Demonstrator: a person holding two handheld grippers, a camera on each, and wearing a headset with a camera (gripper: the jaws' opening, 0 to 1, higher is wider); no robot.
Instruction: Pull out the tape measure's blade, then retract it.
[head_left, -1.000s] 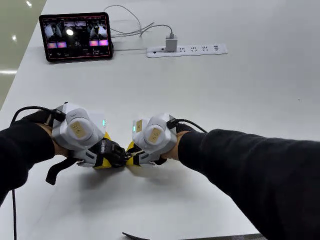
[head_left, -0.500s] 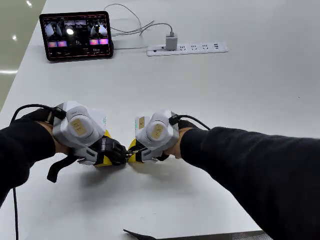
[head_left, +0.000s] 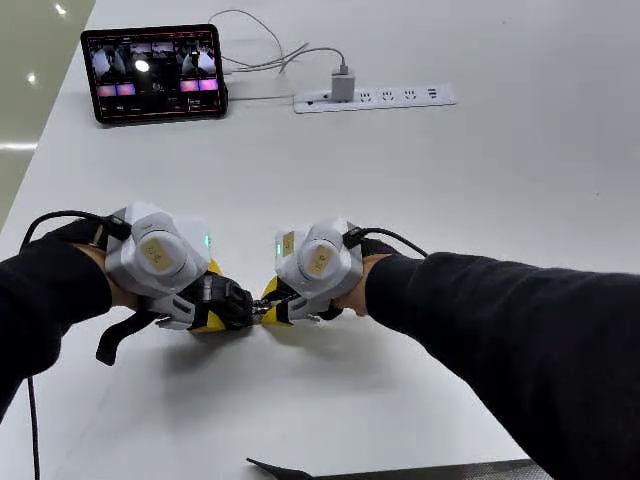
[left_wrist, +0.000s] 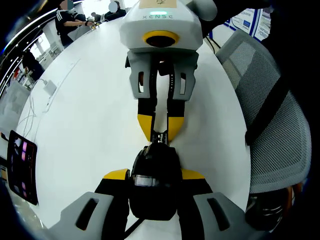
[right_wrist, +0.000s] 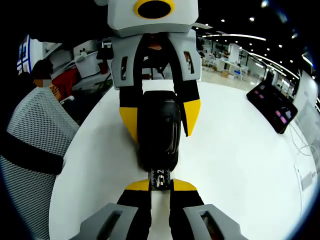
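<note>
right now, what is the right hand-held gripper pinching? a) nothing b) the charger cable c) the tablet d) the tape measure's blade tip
d: the right hand-held gripper is shut on the blade tip poking out of the tape measure, which the left hand-held gripper holds.

the black tape measure (left_wrist: 154, 182) sits low over the white table (head_left: 420, 230), near its front edge; its blade (right_wrist: 160, 178) is out only a short way, printed marks showing.

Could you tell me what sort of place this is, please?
Probably an open-plan office or lab: a large white table with a tablet and power strip, a mesh office chair, and more desks beyond.
</note>
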